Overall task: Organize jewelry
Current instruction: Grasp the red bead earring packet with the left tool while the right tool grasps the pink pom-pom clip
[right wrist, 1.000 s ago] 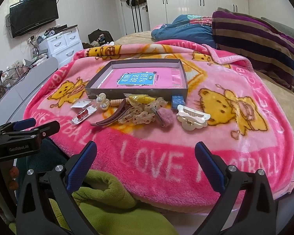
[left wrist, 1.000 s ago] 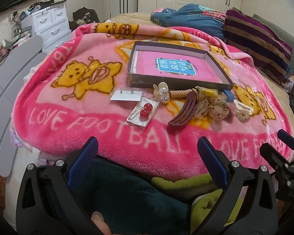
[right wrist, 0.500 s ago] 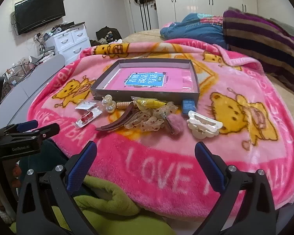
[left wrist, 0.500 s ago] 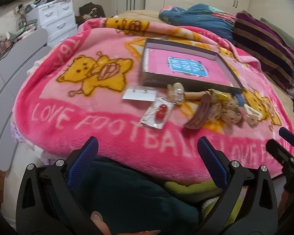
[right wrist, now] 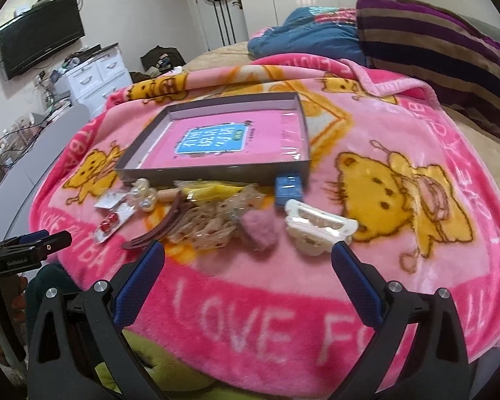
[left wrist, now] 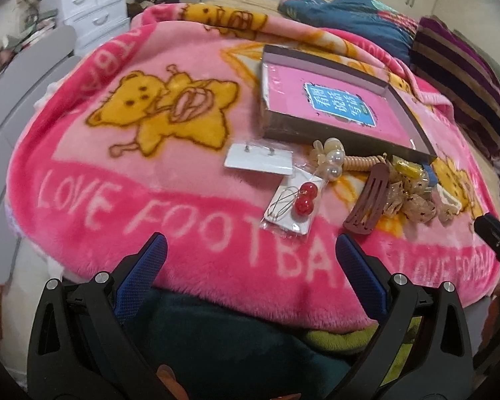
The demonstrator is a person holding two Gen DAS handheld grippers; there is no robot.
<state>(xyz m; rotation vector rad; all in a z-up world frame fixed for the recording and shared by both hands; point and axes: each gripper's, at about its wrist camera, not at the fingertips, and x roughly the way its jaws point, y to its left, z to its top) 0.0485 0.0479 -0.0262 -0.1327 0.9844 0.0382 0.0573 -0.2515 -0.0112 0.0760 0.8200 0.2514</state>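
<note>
A: The left claw (left wrist: 250, 266) is spread wide and carries nothing; the right claw (right wrist: 248, 266) is the same, jaws apart with only blanket (left wrist: 133, 173) between them.

B: Both low at the near edge of the bed?

A: Yes, over the blanket's front fold, short of the pile. I'd guess they stand spread so either can drop onto a piece without a pause.

B: What sits ahead of the left claw?

A: Just beyond its tips and a touch right, the red earrings (left wrist: 304, 198) in a clear packet. Past those, a white card (left wrist: 258, 163) with small studs, and to its right the pearls (left wrist: 331, 160). The brown clip (left wrist: 366, 208) lies ahead of the right finger.

B: And the right claw?

A: The white clip (right wrist: 318, 228) is just beyond its right finger, the pink puff (right wrist: 260, 230) dead ahead between the jaws, the beige scrunchies (right wrist: 210, 223) ahead and left. A blue box (right wrist: 288, 188) rests against the tray.

B: The tray?

A: The tray (right wrist: 213, 168) lies farther out, behind everything (its floor shows only a pink book cover, no jewelry). The pieces are heaped along its near wall, likely staged there so each needs only a short lift over the rim.

B: First pick?

A: Probably the earrings for the left, the white clip for the right; nothing overlaps them.
</note>
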